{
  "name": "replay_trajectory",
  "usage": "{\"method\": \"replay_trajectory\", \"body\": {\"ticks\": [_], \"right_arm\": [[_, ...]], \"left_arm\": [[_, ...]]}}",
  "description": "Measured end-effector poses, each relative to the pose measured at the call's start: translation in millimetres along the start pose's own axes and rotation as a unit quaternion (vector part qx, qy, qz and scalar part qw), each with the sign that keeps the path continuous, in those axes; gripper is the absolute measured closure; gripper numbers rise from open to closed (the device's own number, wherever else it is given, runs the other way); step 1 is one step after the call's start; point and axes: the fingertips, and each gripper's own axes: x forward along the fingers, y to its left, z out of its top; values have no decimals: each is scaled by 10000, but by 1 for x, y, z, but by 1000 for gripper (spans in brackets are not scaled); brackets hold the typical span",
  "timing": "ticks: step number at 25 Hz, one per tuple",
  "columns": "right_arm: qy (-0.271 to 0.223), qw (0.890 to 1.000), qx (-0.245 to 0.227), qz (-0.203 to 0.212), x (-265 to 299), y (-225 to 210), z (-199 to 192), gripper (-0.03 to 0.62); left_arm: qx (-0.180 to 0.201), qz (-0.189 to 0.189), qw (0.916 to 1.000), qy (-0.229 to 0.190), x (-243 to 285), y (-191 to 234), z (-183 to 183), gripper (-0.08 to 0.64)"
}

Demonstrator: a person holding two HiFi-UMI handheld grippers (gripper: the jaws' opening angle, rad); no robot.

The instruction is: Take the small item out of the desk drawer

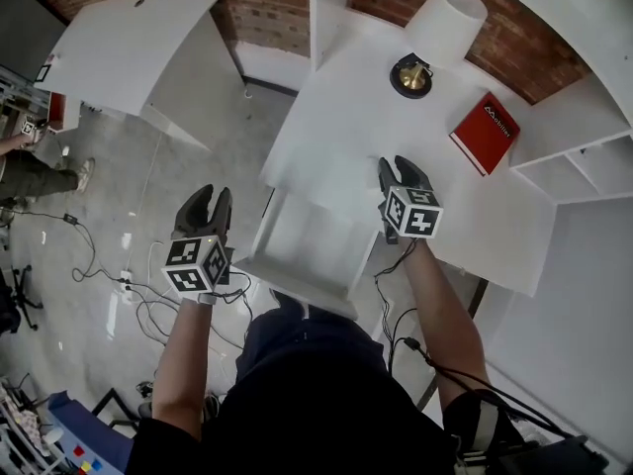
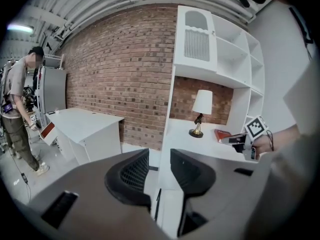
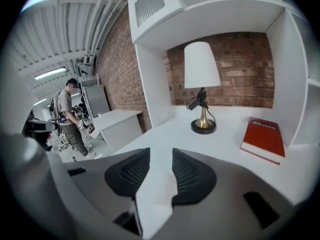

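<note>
The white desk has its drawer pulled out towards me; the inside looks bare white. My right gripper hovers over the desk top just right of the drawer. In the right gripper view a small white item sits low between the jaws of that gripper, which stand apart, and the pads do not seem to press on it. My left gripper hangs over the floor left of the drawer; in its own view the left gripper is open with nothing between its fingers.
A table lamp and a red book stand on the desk behind the right gripper. White shelves rise at the right. A second white desk and a person are at the far left. Cables lie on the floor.
</note>
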Motion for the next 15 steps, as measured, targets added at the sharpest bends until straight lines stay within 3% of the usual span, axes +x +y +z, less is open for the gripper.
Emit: {"method": "replay_trajectory", "body": {"ticks": [7, 10, 15], "right_arm": [[-963, 9953, -1, -109, -65, 10, 73, 468], [-1376, 9900, -146, -266, -95, 19, 104, 509], [-1925, 9791, -486, -452, -144, 47, 147, 517]], "left_arm": [[122, -285, 9985, -447, 1, -23, 52, 430], [151, -443, 9970, -623, 0, -33, 74, 430], [207, -765, 9921, -970, -14, -49, 112, 430]]}}
